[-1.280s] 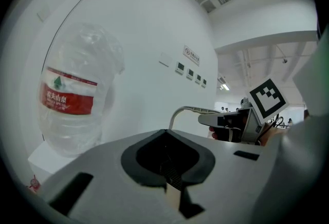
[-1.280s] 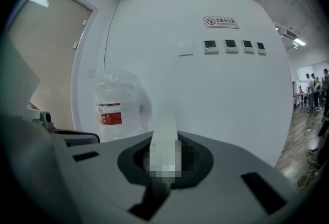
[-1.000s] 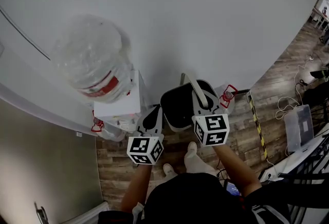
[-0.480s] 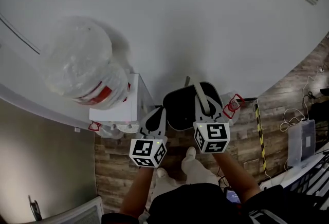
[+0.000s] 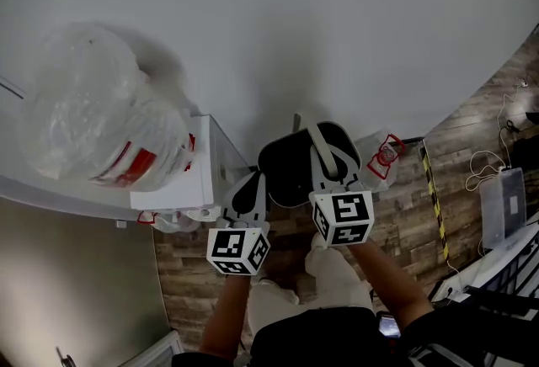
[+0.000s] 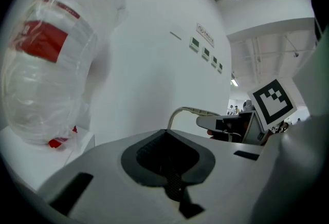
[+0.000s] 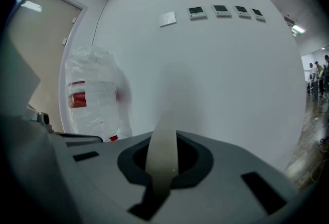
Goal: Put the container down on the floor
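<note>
The container (image 5: 290,165) is a dark, round bin that hangs in the air in front of the white wall. Its pale handle (image 5: 321,148) arches over it. My right gripper (image 5: 330,178) is shut on that handle, and in the right gripper view the handle (image 7: 162,152) runs up as a pale strip from between the closed jaws. My left gripper (image 5: 248,199) hangs beside the container on its left, shut with nothing between its jaws (image 6: 172,179). The left gripper view shows the handle (image 6: 186,111) going into the right gripper (image 6: 231,125).
A white water dispenser (image 5: 187,180) with a plastic-wrapped bottle (image 5: 93,125) stands at the left against the wall. A small bottle with a red tag (image 5: 384,153) lies on the wood floor (image 5: 404,214). A yellow-black strip (image 5: 434,197), cables and a clear box (image 5: 505,210) are at the right. The person's shoes show below the grippers.
The right gripper keeps its hold on the handle and the container stays at about the same place. The head view has swung, so the dispenser sits further left.
</note>
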### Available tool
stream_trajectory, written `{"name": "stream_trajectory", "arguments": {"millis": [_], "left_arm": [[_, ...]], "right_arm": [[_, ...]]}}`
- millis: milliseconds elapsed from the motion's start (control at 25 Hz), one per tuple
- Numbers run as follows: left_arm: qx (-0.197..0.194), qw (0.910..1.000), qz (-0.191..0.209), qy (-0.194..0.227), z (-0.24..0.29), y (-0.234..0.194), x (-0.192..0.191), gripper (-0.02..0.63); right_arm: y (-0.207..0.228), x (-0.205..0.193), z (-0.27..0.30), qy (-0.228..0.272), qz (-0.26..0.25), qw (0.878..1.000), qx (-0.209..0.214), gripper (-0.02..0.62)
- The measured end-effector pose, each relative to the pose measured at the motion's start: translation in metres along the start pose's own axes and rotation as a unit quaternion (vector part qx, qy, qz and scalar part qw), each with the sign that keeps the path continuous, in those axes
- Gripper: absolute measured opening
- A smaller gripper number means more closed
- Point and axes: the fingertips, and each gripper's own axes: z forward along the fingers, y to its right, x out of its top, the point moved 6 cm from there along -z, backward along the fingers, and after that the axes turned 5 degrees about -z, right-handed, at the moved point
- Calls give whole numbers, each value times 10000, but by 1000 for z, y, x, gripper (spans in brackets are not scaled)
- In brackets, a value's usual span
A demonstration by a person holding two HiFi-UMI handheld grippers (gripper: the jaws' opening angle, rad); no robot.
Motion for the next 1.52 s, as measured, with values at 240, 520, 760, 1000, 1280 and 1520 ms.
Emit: {"name": "stream_trajectory", "arguments": {"millis": [240,520,760,1000,1280,1520], "left_arm": [[-32,9998,170,-30,23,-32,-37,15],[-56,9998,180,65,40,-59,-78,15],[-111,9995,219,197,53,-77,-107,15],[-37,9992,261,298,61,-95,-134,15],[-18,9989,335,336,78,-101,-173,15],[-50,9978,565,347,83,-110,-208,15]], "right_arm": [[-4,-44,25,6,-48,9999,-123,31],[-9,-86,53,120,-158,9996,-211,31],[-13,-122,74,260,-237,9989,-300,31],[-15,-155,85,303,-275,9986,-331,31],[-17,-196,101,401,-329,9980,-368,31],[-20,-237,115,499,-350,9974,-372,31]]}}
